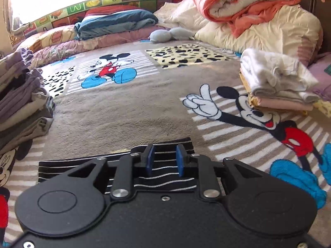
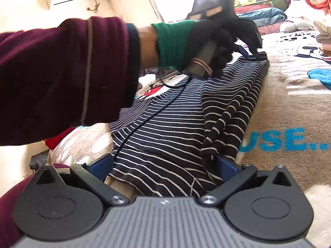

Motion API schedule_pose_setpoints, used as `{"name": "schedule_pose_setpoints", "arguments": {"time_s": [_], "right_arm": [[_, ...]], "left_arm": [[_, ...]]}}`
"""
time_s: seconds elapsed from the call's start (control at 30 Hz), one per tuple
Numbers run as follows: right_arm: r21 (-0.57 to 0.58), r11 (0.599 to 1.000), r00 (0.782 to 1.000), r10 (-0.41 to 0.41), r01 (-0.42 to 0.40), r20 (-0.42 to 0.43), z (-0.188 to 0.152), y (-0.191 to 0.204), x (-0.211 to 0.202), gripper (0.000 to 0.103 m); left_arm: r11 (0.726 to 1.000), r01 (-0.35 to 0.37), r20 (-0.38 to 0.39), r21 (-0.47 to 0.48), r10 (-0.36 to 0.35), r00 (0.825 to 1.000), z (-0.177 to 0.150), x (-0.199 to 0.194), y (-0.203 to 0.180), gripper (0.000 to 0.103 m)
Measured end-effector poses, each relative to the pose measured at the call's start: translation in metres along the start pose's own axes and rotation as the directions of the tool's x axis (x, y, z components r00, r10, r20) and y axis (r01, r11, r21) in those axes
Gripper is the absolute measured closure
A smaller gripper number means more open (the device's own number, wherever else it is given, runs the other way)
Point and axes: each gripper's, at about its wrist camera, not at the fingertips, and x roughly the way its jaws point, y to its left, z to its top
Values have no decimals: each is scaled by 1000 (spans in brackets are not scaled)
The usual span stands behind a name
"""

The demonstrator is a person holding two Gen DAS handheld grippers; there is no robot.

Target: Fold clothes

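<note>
Striped shirt (image 2: 165,136), black with thin white lines, lies flat on the blanket (image 1: 132,111) that covers the bed, partly folded, with one side flap laid over its middle. Its near hem sits between the blue pads of the right gripper (image 2: 165,166), whose jaws stand wide, one on each side of the cloth and not pinching it. At the far end, the left gripper (image 1: 165,160) hovers low over the shirt's edge with a narrow gap between its pads; nothing is caught there. A gloved left hand (image 2: 215,39) grips its handle. No baskets or boxes show. A stack of grey clothes (image 1: 22,103) sits at the blanket's left edge, and a folded pile of white and pink pieces (image 1: 277,82) sits on the right, both well apart from the shirt.
</note>
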Motion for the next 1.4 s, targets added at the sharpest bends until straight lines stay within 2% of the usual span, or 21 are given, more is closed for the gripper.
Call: {"name": "schedule_pose_setpoints", "arguments": {"time_s": [0.13, 0.27, 0.33, 0.4, 0.5, 0.6, 0.77, 0.83, 0.9, 0.97, 1.0, 1.03, 1.1, 1.2, 1.33, 1.4], "right_arm": [[-17, 1000, 1000, -18, 18, 12, 0, 4, -10, 0], [-33, 999, 999, -32, 33, 33, 1, 6, -24, 0], [-43, 998, 999, -36, 38, 27, 0, 7, -28, 0], [-54, 998, 999, -43, 43, 12, -1, 8, -28, 0], [-76, 995, 998, -57, 56, -12, -6, 11, -24, 0], [-102, 992, 996, -82, 79, -29, -12, 14, -18, 0], [-111, 987, 991, -124, 118, -46, -26, 17, -16, 0], [-143, 979, 988, -151, 143, -42, -33, 23, -16, 0], [-177, 970, 984, -176, 168, -30, -40, 28, -14, 0], [-177, 967, 982, -188, 183, -12, -45, 30, -16, 0], [-168, 968, 982, -191, 188, -4, -46, 31, -16, 0], [-139, 973, 982, -188, 187, 4, -46, 29, -17, 0], [-62, 983, 985, -171, 172, 26, -45, 23, -21, 0], [9, 988, 987, -154, 154, 42, -45, 17, -25, 0], [36, 988, 987, -154, 153, 42, -48, 20, -30, 0], [42, 987, 986, -155, 153, 53, -51, 23, -33, 0]], "left_arm": [[997, 58, 58, 43, -60, 996, -29, -60, 1, 84], [989, 108, 74, 96, -116, 991, -81, -121, -6, 84], [987, 143, 71, 73, -148, 986, -109, -144, -9, 87], [982, 182, 60, 56, -185, 981, -130, -154, -17, 89], [974, 194, 22, 121, -198, 980, -152, -142, -42, 89], [966, 142, 29, 216, -152, 988, -169, -128, -59, 89], [977, 167, 57, 132, -175, 983, -174, -137, -48, 89], [977, 193, 65, 88, -199, 978, -176, -147, -39, 85], [978, 209, 72, 24, -210, 975, -177, -156, -28, 69], [974, 215, 84, -65, -209, 974, -177, -162, -13, 59], [969, 221, 92, -115, -211, 973, -176, -165, -5, 58], [960, 226, 101, -163, -211, 972, -176, -167, 3, 56], [949, 217, 121, -228, -194, 974, -177, -175, 16, 41], [936, 201, 132, -290, -169, 977, -181, -185, 32, 38], [912, 205, 133, -356, -167, 977, -189, -197, 49, 38], [903, 206, 163, -378, -154, 975, -192, -208, 55, 38]]}}
